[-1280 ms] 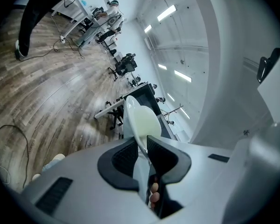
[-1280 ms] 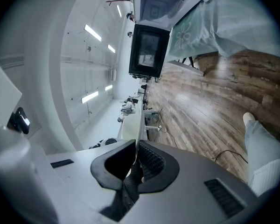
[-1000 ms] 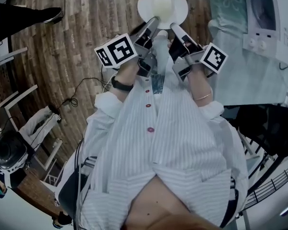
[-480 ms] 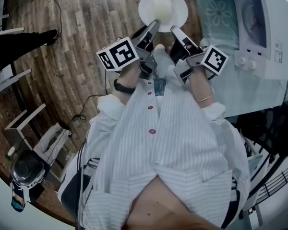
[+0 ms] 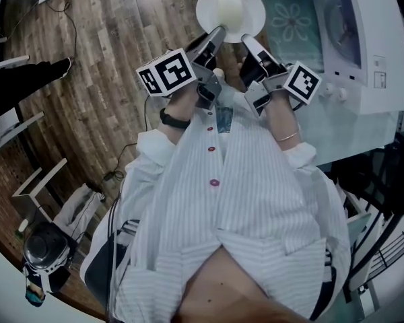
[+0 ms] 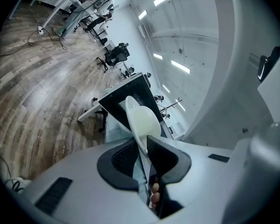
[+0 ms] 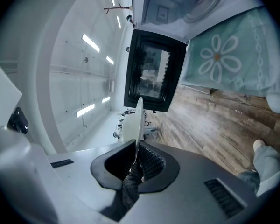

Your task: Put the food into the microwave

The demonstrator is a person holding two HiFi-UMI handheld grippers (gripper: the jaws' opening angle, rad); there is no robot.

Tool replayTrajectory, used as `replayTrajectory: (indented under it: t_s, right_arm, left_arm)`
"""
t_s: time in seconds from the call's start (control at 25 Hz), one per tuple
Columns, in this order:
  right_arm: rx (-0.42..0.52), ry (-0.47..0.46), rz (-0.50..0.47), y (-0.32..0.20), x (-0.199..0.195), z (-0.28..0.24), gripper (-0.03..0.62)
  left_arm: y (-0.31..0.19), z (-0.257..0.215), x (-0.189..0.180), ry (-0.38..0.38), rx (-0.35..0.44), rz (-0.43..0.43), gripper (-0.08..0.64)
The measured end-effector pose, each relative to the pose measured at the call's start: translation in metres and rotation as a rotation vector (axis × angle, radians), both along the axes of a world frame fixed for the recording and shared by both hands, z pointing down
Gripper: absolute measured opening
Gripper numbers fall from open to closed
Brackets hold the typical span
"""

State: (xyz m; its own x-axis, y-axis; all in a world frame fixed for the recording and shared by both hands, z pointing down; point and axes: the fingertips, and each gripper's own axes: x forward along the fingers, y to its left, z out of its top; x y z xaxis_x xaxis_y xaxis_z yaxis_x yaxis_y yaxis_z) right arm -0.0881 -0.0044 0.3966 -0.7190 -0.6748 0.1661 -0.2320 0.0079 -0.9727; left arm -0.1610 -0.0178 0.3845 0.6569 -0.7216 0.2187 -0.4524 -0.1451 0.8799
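A white plate (image 5: 246, 19) with a pale lump of food (image 5: 227, 8) on it hangs in front of me, over the wooden floor. My left gripper (image 5: 220, 29) is shut on the plate's near-left rim. My right gripper (image 5: 243, 40) is shut on its near-right rim. The left gripper view shows the plate (image 6: 141, 120) edge-on, pinched between the pads of the left gripper (image 6: 144, 146). In the right gripper view the plate (image 7: 137, 118) is thin and upright in the right gripper (image 7: 136, 148). The white microwave (image 5: 353, 36) stands to the right, its door shut.
A table with a teal flower-print cloth (image 5: 291, 20) carries the microwave, just right of the plate. Two knobs (image 5: 328, 90) are on the microwave's front. Cables (image 5: 60, 9) trail over the floor, another person's dark leg (image 5: 23, 79) is at left, and chairs (image 5: 37, 187) stand lower left.
Both grippers have carried the plate to the right toward the table. The microwave and cloth now lie closer to the plate. The dark leg at left has slid lower in the view.
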Motion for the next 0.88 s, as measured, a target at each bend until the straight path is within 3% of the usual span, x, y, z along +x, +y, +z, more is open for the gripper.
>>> replayTrajectory:
  t_s: [0.12,0.44,0.88]
  right_arm:
    - [-0.006,-0.007,0.024,-0.008,0.026,0.006,0.04]
    - [0.002,-0.016,0.108,-0.013,0.041,0.003,0.04]
    - [0.0,-0.031,0.285,-0.06,0.069,0.004,0.04]
  left_arm:
    - [-0.01,0.004,0.026,-0.012,-0.006,0.025,0.063]
    - [-0.021,0.002,0.043,-0.003,-0.007,0.107,0.063]
    - [-0.079,0.004,0.076,-0.005,-0.006,0.28,0.063]
